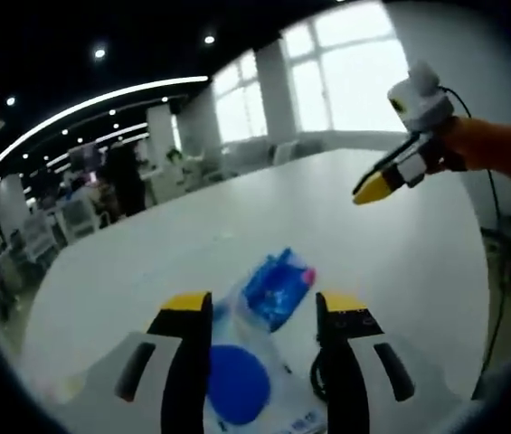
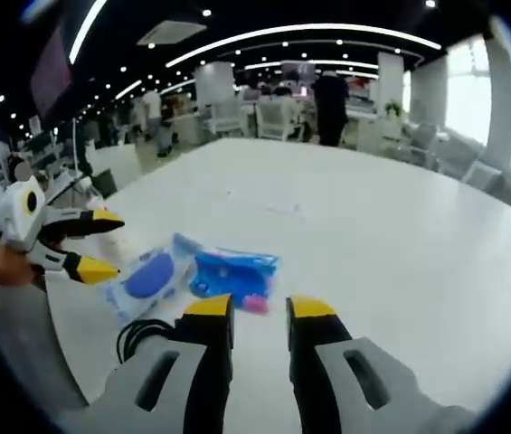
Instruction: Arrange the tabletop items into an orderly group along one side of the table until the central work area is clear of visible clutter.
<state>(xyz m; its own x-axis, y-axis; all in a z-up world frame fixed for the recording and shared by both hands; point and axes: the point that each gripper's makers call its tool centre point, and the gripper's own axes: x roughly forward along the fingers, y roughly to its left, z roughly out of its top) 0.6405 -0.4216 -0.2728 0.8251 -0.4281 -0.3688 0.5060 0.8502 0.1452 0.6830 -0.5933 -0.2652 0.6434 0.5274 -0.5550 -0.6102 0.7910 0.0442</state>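
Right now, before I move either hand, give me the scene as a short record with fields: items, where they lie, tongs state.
surface: white table, large and mostly bare
item 1: clear packet with blue disc, flat on the table
item 2: blue packet with pink end, flat, beside and touching item 1
item 3: black cable, coiled by the near edge
left tongs: open, empty, tips next to item 1
right tongs: open, empty, just short of item 2
background: office with people standing far off
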